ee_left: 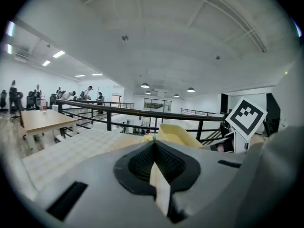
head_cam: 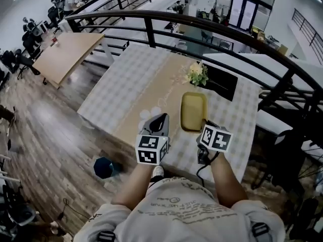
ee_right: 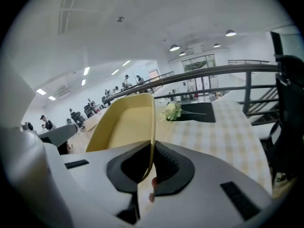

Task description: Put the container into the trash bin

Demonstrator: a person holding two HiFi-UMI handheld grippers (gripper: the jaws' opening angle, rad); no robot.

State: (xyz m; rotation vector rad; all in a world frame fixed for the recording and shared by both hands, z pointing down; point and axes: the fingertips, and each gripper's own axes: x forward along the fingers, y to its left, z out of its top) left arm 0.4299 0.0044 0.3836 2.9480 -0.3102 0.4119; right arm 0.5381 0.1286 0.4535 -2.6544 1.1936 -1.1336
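A shallow yellow container (head_cam: 194,111) hangs over the checked table (head_cam: 121,89), near its front edge. My right gripper (head_cam: 204,126) is shut on its near rim; in the right gripper view the thin yellow wall (ee_right: 126,122) stands on edge between the black pads (ee_right: 166,163) of that gripper (ee_right: 149,152). My left gripper (head_cam: 159,121) hovers just left of it, shut with nothing held (ee_left: 154,146). From the left gripper view the container (ee_left: 178,136) shows to the right. A dark blue trash bin (head_cam: 103,167) stands on the wooden floor, below and left of the table's front edge.
White flowers (head_cam: 197,73) lie on a black mat (head_cam: 222,82) at the table's far side. A dark metal railing (head_cam: 151,21) curves behind the table. A wooden desk (head_cam: 65,54) stands far left. A black cable (head_cam: 199,173) hangs from the right gripper.
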